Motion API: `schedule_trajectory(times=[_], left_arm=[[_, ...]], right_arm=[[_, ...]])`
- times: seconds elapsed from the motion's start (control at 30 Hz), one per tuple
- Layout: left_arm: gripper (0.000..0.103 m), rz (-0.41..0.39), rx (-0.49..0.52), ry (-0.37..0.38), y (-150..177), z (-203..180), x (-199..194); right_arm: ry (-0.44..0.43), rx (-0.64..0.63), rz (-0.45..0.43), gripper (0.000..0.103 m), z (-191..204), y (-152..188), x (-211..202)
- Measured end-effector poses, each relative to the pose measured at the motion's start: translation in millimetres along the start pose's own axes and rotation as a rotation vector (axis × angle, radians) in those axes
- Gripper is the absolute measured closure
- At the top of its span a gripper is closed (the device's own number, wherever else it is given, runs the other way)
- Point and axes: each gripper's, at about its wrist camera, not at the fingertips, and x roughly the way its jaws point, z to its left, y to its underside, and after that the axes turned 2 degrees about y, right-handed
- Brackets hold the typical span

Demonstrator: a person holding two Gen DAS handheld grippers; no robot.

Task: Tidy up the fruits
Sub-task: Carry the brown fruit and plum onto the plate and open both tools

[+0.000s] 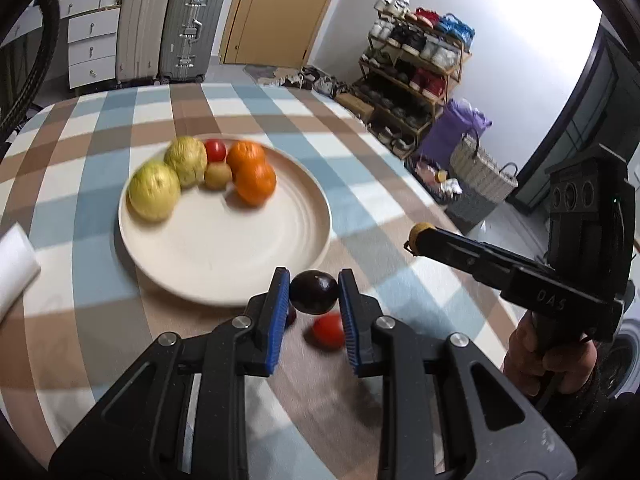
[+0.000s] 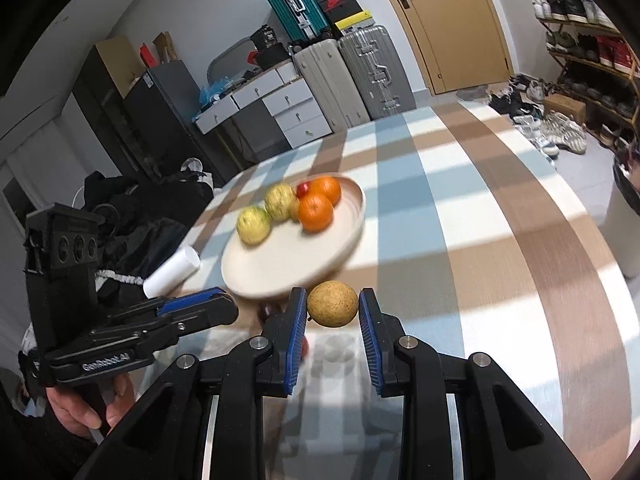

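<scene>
In the left wrist view my left gripper [image 1: 314,280] is shut on a dark purple round fruit [image 1: 314,294], held just above the near rim of a cream plate [image 1: 224,240]. Two yellow-green fruits [image 1: 154,196], two oranges [image 1: 254,182], a small brown fruit [image 1: 218,176] and a red tomato [image 1: 215,150] sit at the plate's far side. Below the gripper a red tomato [image 1: 329,331] lies on the cloth, and another dark fruit [image 1: 291,316] shows partly behind the left finger. My right gripper [image 2: 333,298] is shut on a brown round fruit [image 2: 333,305], near the plate [image 2: 288,256].
The table wears a blue, brown and white checked cloth [image 1: 360,184]. A white roll [image 2: 172,270] lies at its left edge. A hand holds the right gripper [image 1: 418,236] right of the plate. Suitcases [image 1: 192,32], drawers and a shoe rack [image 1: 416,64] stand beyond the table.
</scene>
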Motion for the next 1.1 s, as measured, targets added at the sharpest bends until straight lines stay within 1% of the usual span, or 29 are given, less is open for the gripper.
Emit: schedule_trajectory(times=[0.07,0.2,0.3,0.47,0.57,0.63,0.73,0.83,0.93,1.0,1.1], left_arm=[[0.081,-0.019,0.009,-0.005,-13.7,-0.2,1.3],[0.081,-0.046,0.008,-0.005,-36.7,-1.2,9.6],[0.081,-0.05,0.001,0.005,-50.0,-2.6,22.5],[0.081,-0.048,-0.013,0.004,-63.8,-1.6,49.2],[0.081,-0.045,-0.016,-0.002,-65.7,-2.0,68.0],[0.081,-0.046,-0.015,0.004,-66.9,-0.9,77.9],[0.081,-0.039,-0.007,-0.007,-67.3,0.0,92.9],[0.081,-0.038,0.004,-0.019,-67.1,1.7,103.0],[0.081,-0.034,0.022,-0.055,-67.1,2.8,111.2],[0.081,-0.038,0.035,-0.061,-66.8,1.5,113.6],[0.081,-0.049,0.043,-0.062,-68.1,0.4,116.4]], right_arm=[[-0.022,-0.004,0.006,0.076,3.0,-16.2,3.5],[-0.017,-0.066,-0.006,0.076,14.7,-51.0,10.4],[-0.026,-0.103,-0.008,0.076,20.7,-74.6,20.0],[-0.036,-0.099,0.013,0.076,16.3,-107.1,43.3],[-0.033,-0.079,0.044,0.075,8.5,-121.3,60.8],[-0.046,-0.061,0.071,0.075,3.3,-127.4,72.9],[-0.096,-0.007,0.117,0.075,-7.8,-132.6,92.2],[-0.103,0.013,0.149,0.075,-15.0,-133.0,108.9],[-0.09,0.035,0.197,0.075,-21.5,-129.5,127.1],[-0.087,0.036,0.208,0.075,-22.5,-126.8,133.7],[-0.109,0.055,0.224,0.075,-24.8,-123.7,142.5]])
